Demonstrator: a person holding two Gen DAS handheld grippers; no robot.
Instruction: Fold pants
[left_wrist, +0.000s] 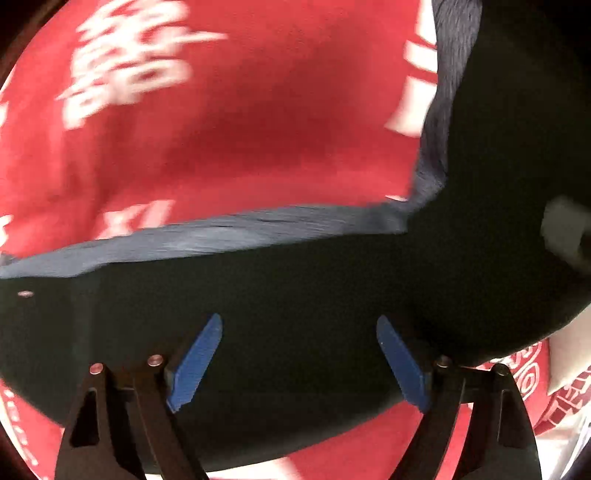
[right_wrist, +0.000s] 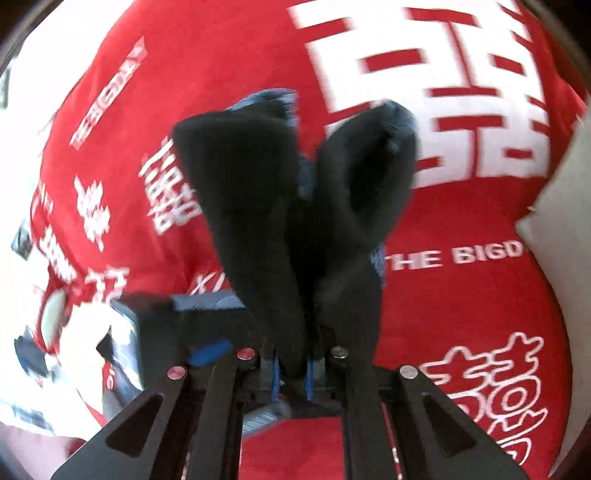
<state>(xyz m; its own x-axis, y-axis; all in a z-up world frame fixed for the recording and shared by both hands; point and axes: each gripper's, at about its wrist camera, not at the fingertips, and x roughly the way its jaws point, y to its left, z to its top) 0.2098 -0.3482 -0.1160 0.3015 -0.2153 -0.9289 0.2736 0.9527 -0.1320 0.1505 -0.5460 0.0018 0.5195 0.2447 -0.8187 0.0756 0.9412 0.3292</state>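
The dark pants (left_wrist: 295, 288) lie on a red cloth with white lettering (left_wrist: 240, 129) and fill the lower half of the left wrist view; their grey-blue edge (left_wrist: 221, 230) runs across the middle. My left gripper (left_wrist: 299, 332) is open just above the dark fabric, its blue fingertips (left_wrist: 195, 362) wide apart with nothing between them. In the right wrist view my right gripper (right_wrist: 291, 373) is shut on a bunch of the dark pants (right_wrist: 280, 206), which rises up from the jaws in two folds and hides the fingertips.
The red printed cloth (right_wrist: 461, 295) covers the surface in both views. A white sheet or board (right_wrist: 561, 206) lies at the right edge. The other gripper (right_wrist: 159, 343) and white clutter (right_wrist: 74, 369) show at lower left of the right wrist view.
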